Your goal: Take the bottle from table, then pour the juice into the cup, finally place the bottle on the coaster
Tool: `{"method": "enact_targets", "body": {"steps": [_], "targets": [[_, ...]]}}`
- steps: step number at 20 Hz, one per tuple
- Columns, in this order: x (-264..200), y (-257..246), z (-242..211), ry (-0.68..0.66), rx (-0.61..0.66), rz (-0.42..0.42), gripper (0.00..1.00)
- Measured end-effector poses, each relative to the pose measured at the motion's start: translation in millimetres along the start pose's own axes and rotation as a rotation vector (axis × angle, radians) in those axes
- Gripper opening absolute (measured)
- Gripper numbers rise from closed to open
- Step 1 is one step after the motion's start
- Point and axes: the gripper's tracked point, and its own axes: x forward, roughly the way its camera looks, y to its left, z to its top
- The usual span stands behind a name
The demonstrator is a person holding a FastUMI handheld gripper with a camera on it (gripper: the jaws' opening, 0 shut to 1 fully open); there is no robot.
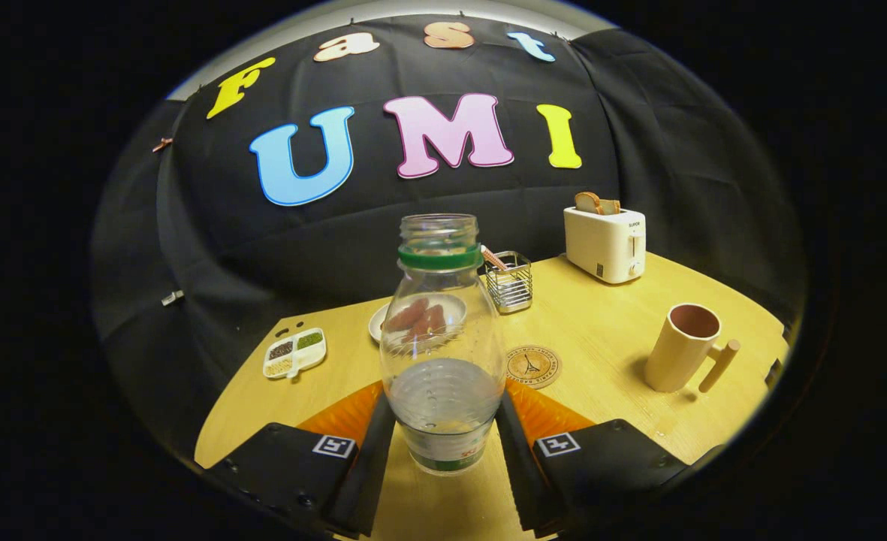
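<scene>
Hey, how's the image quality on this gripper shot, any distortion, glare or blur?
Gripper view: fisheye bends the table edge into a curve; the bottle between the fingers of the gripper is sharp, with the plate behind it warped through its clear wall; the cup casts a soft shadow; no strong glare.

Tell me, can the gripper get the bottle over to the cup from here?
Probably yes. The gripper has both fingers pressed on the bottle, and the cup stands open-topped beyond the fingers, off to one side. Only bare table lies between them; the coaster sits flat.
</scene>
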Motion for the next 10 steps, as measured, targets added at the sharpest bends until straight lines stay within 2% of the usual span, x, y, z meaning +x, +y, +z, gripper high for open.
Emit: {"method": "enact_targets", "body": {"steps": [10], "targets": [[-30.4, -27.9, 24.6, 0.067, 0.196, 0.115, 0.72]]}}
